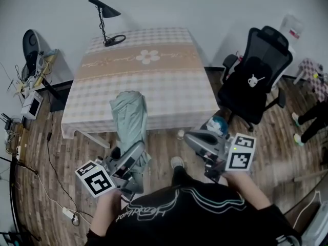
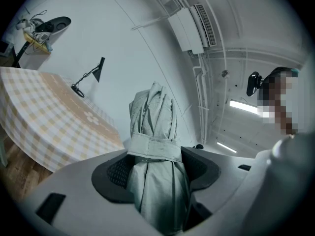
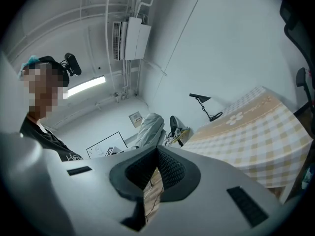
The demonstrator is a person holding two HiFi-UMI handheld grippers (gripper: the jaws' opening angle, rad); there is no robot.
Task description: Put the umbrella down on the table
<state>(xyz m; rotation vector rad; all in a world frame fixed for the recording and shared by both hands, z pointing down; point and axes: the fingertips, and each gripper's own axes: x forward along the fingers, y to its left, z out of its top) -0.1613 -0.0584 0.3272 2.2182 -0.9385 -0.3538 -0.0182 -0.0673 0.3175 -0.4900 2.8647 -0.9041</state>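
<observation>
A folded pale-green umbrella [image 1: 130, 118], strapped shut, stands upright in front of the near edge of the checked table [image 1: 154, 86]. My left gripper [image 1: 128, 158] is shut on its lower part. In the left gripper view the umbrella [image 2: 152, 114] fills the gap between the dark pads of the left gripper [image 2: 155, 168], and the table [image 2: 44, 112] lies off to the left. My right gripper [image 1: 197, 137] hangs beside it at the right, apart from the umbrella. In the right gripper view the right gripper [image 3: 157, 154] has its pads closed together with nothing between them; the umbrella [image 3: 150, 129] shows beyond.
A black desk lamp [image 1: 105, 19] stands on the table's far left corner. A black office chair [image 1: 256, 81] is at the table's right. A cluttered side stand [image 1: 33, 60] and floor cables with a power strip [image 1: 69, 214] lie at the left. Another person's legs [image 1: 310, 119] show far right.
</observation>
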